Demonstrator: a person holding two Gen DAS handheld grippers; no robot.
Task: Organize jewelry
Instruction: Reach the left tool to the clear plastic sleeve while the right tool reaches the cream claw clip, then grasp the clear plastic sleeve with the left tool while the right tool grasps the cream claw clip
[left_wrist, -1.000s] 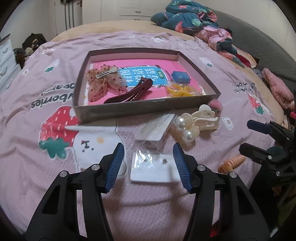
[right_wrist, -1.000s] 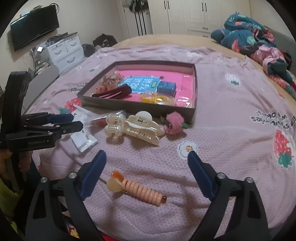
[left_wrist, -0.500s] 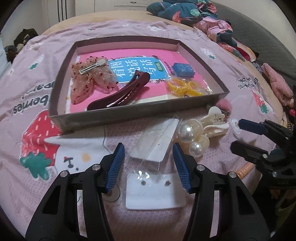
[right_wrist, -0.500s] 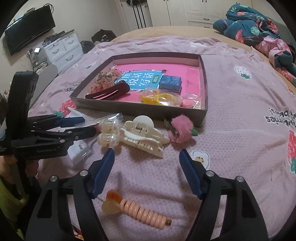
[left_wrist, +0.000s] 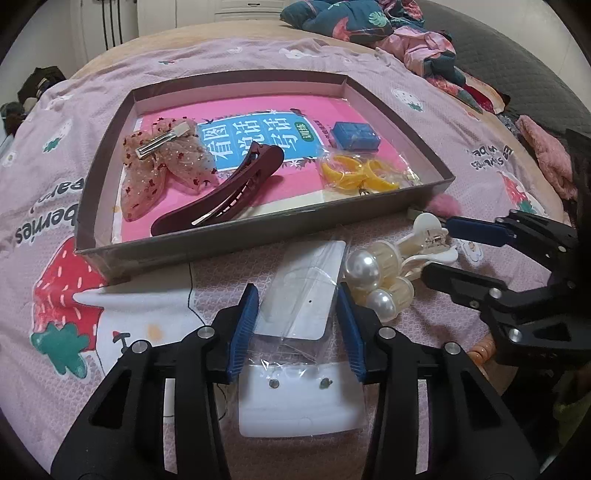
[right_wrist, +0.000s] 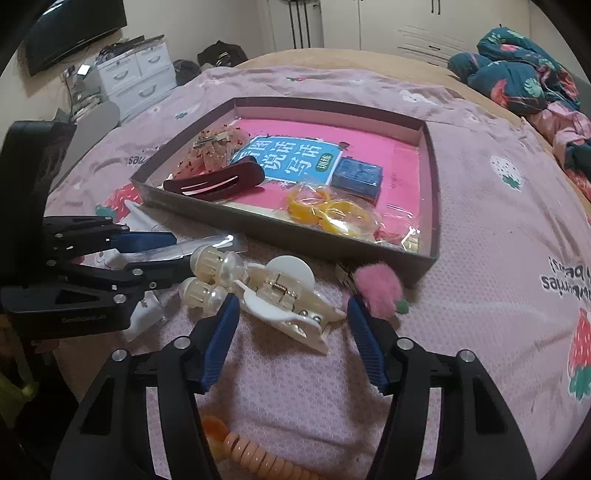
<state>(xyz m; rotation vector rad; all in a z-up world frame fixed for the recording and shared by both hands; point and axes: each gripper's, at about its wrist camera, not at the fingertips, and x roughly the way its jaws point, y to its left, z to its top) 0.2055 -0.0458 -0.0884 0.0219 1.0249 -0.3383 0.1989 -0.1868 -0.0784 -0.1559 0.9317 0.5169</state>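
A: So what fills the view?

B: A bed under a pink strawberry-print blanket (left_wrist: 110, 369), with a shallow cardboard tray (left_wrist: 229, 240) on it. The tray already holds a sheer bow clip, a maroon hair clip (left_wrist: 221, 203), a blue box and bagged yellow rings.

A: And what has changed?

B: Both hands have come forward and lower than a second ago, nearer the loose pieces in front of the tray. The left gripper (left_wrist: 295, 325) is narrowing around a clear-sleeved card (left_wrist: 306, 295); the blue pads flank it, not yet pressing. A second white card with two studs (left_wrist: 299, 402) lies beneath that gripper.

A: The right one?

B: The right gripper (right_wrist: 291, 339) was wide, and is now closing either side of the white claw clip (right_wrist: 284, 299), still unclamped. Pearl ties (right_wrist: 210, 273) touch the clip; a pink pom clip (right_wrist: 376, 291) sits just beside it.

A: Meaning?

B: Probably two pickups are starting, both bound for the tray.
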